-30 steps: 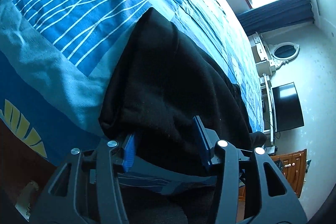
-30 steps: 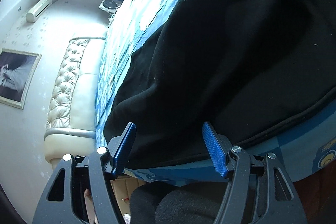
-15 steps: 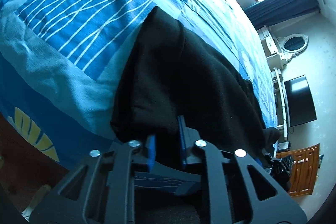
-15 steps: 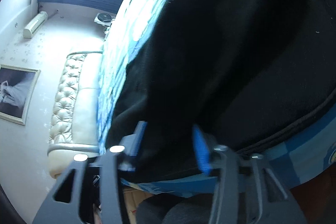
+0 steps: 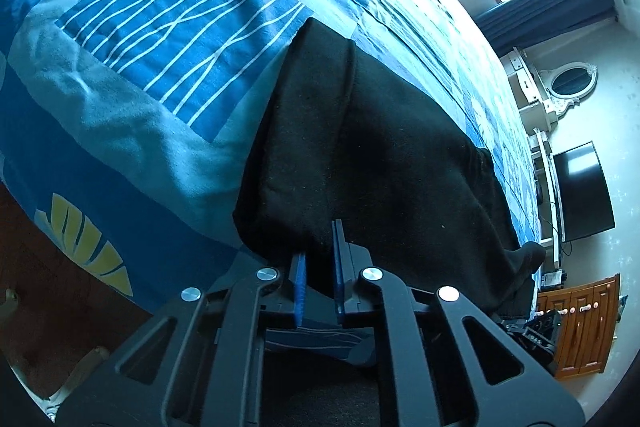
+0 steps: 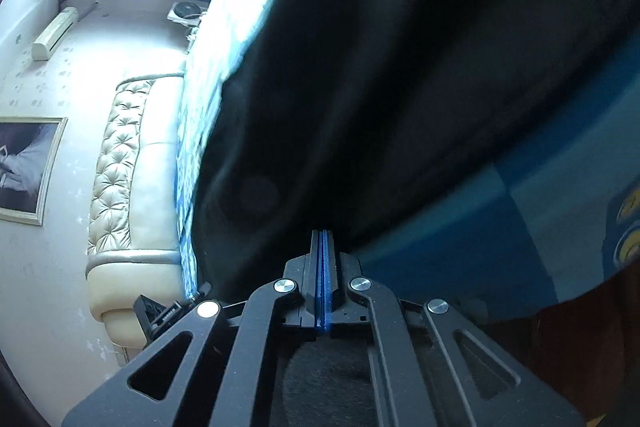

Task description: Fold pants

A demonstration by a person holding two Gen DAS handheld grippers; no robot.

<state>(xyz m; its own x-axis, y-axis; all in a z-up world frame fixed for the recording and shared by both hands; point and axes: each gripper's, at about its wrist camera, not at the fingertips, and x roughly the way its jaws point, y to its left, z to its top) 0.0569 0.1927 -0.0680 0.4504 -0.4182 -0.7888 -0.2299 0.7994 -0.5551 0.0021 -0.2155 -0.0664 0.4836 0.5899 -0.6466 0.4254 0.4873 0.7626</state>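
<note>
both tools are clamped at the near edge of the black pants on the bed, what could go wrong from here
1. The right tool looks fully shut with almost no black pants fabric visible between its pads, so its grip may slip on lifting.
2. The left tool pinches a thick folded hem; it might hold only the top layer.
3. The blue bedspread lies right beneath and could get caught too.
</note>
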